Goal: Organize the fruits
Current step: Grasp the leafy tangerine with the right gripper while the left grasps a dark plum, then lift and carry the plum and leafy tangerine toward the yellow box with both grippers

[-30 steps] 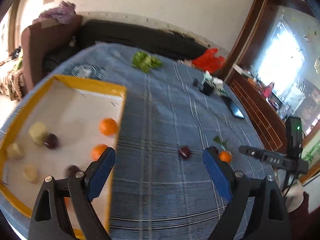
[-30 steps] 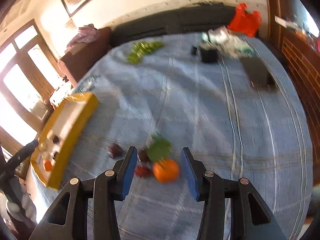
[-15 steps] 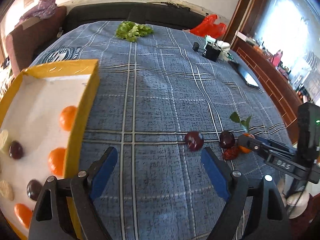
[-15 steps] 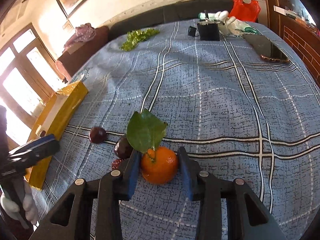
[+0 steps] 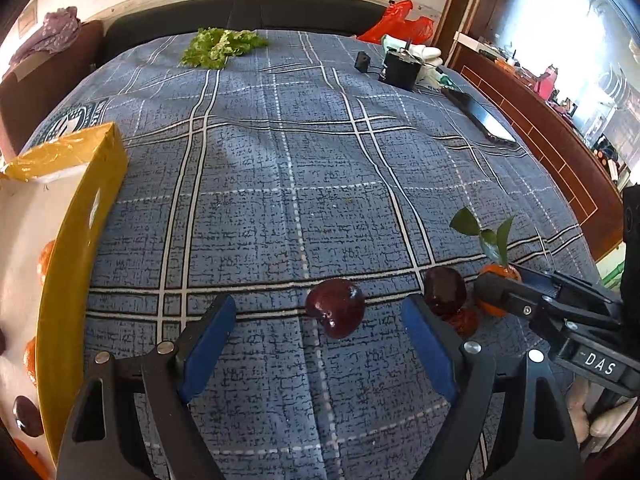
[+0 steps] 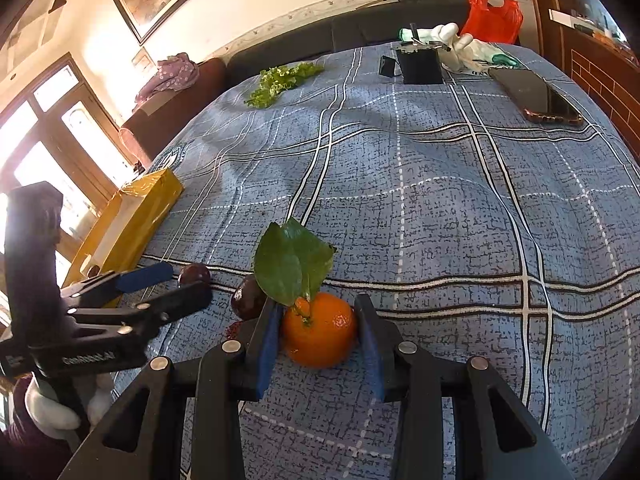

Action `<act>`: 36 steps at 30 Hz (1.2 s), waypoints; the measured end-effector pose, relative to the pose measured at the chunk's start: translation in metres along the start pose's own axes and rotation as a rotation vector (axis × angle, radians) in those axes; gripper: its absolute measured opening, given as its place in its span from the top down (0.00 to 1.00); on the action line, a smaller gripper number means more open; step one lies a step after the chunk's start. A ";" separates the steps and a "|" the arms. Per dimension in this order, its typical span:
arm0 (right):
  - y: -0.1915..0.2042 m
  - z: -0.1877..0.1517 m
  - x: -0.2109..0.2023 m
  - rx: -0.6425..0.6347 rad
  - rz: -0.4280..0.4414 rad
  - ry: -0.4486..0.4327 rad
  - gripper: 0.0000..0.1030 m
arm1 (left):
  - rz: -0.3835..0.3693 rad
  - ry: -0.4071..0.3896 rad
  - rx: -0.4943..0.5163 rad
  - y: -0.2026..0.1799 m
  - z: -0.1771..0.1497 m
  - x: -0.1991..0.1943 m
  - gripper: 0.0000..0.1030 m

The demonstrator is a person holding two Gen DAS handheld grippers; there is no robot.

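Observation:
My right gripper (image 6: pixel 318 314) is shut on an orange (image 6: pixel 320 332) with green leaves (image 6: pixel 292 264), which rests on the blue checked cloth. Both blue pads press its sides. A dark plum (image 6: pixel 248 300) and a small red fruit (image 6: pixel 234 330) lie just left of it. My left gripper (image 5: pixel 318 308) is open and low over the cloth, with another dark plum (image 5: pixel 336 312) between its fingertips, untouched. In the left wrist view the second plum (image 5: pixel 444 290) and the held orange (image 5: pixel 498 272) are at the right. A yellow box (image 5: pixel 80 216) at the left holds oranges and plums.
Lettuce (image 5: pixel 220 46) lies at the far side of the cloth. A black box (image 5: pixel 400 68), a phone (image 5: pixel 484 120), gloves and a red bag (image 5: pixel 400 24) sit at the far right. A dark sofa runs behind. A white-gloved hand (image 6: pixel 52 412) holds the left gripper.
The left gripper swung right from over the yellow box and sank toward the loose plum. The right gripper came down and closed its pads on the orange.

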State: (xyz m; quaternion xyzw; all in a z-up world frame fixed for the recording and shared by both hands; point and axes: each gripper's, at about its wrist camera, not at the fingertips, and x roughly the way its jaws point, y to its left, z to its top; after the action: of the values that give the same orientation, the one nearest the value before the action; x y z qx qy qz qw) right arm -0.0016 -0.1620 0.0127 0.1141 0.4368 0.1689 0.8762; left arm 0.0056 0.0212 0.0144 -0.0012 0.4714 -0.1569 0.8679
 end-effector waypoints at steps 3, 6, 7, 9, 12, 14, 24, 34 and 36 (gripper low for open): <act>0.001 -0.001 -0.002 0.000 -0.009 -0.006 0.61 | 0.004 -0.004 0.013 -0.002 0.000 0.000 0.22; 0.000 -0.001 -0.002 0.005 -0.011 -0.009 0.61 | 0.002 -0.008 0.023 -0.003 0.001 0.000 0.32; 0.000 -0.001 -0.002 0.007 -0.013 -0.008 0.61 | 0.002 -0.010 0.026 -0.003 0.001 0.000 0.36; 0.000 -0.001 -0.001 0.007 -0.014 -0.005 0.61 | 0.007 -0.013 0.027 -0.003 0.001 0.000 0.38; 0.000 0.000 -0.001 0.006 -0.015 -0.004 0.61 | 0.013 -0.020 0.029 -0.003 0.001 0.000 0.40; 0.000 0.000 -0.001 0.006 -0.015 -0.003 0.61 | 0.030 -0.026 0.038 -0.006 0.000 0.001 0.40; 0.000 0.000 0.000 0.005 -0.013 -0.003 0.61 | 0.131 -0.041 0.062 -0.016 0.000 0.003 0.74; -0.004 0.000 -0.001 0.018 -0.009 -0.014 0.61 | 0.034 -0.063 -0.044 -0.001 -0.013 -0.025 0.74; -0.006 0.000 -0.001 0.028 -0.013 -0.019 0.61 | 0.023 -0.079 -0.051 0.000 -0.016 -0.034 0.74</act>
State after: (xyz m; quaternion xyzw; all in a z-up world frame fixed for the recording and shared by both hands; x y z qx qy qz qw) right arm -0.0010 -0.1677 0.0119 0.1251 0.4316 0.1561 0.8796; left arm -0.0247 0.0325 0.0339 -0.0243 0.4407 -0.1345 0.8872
